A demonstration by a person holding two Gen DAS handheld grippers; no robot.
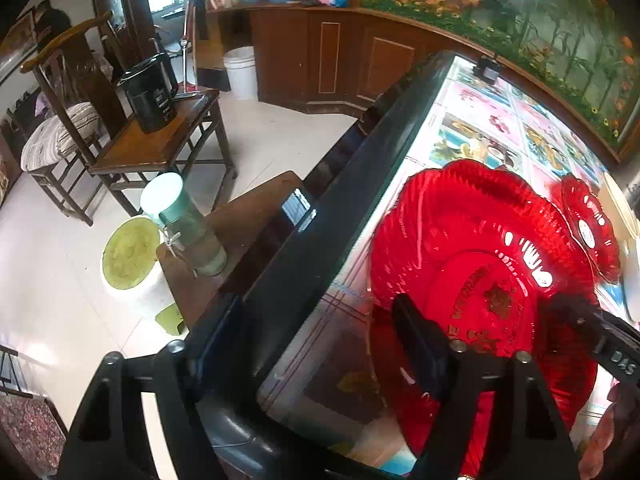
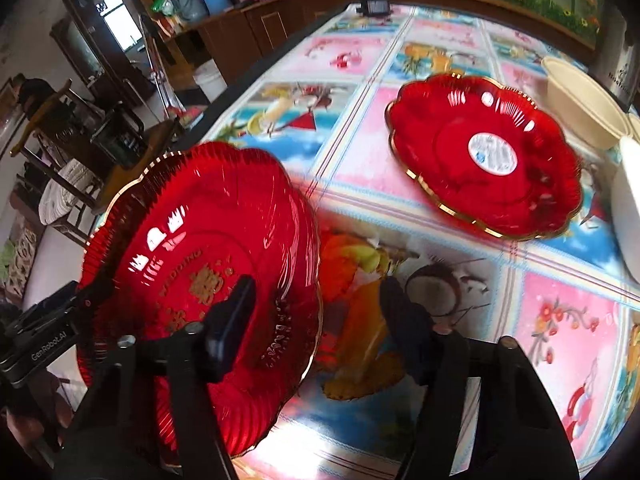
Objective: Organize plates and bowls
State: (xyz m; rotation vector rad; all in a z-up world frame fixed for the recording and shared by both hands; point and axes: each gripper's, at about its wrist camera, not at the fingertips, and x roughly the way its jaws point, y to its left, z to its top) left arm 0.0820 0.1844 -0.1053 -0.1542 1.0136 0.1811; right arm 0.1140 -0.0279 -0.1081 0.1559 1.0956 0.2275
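A large red plate with gold lettering (image 1: 480, 264) sits tilted near the table's left edge; it also shows in the right wrist view (image 2: 192, 256). My left gripper (image 1: 260, 352) is open, one finger (image 1: 416, 344) over the plate, the other beyond the table edge. The left gripper's body (image 2: 36, 340) touches the plate's rim. My right gripper (image 2: 316, 320) is open, its left finger (image 2: 232, 320) over the plate and its right finger (image 2: 404, 328) over the table. A second red plate with a white sticker (image 2: 484, 156) lies flat farther back, seen also in the left wrist view (image 1: 588, 228).
The table has a colourful picture cloth (image 2: 440, 60). A cream bowl (image 2: 580, 100) and a white dish (image 2: 628, 200) stand at the far right. A small black device (image 2: 374, 4) sits at the far end. Left of the table are a low stand with a dispenser jar (image 1: 184, 224), a white bucket (image 1: 128, 256) and chairs.
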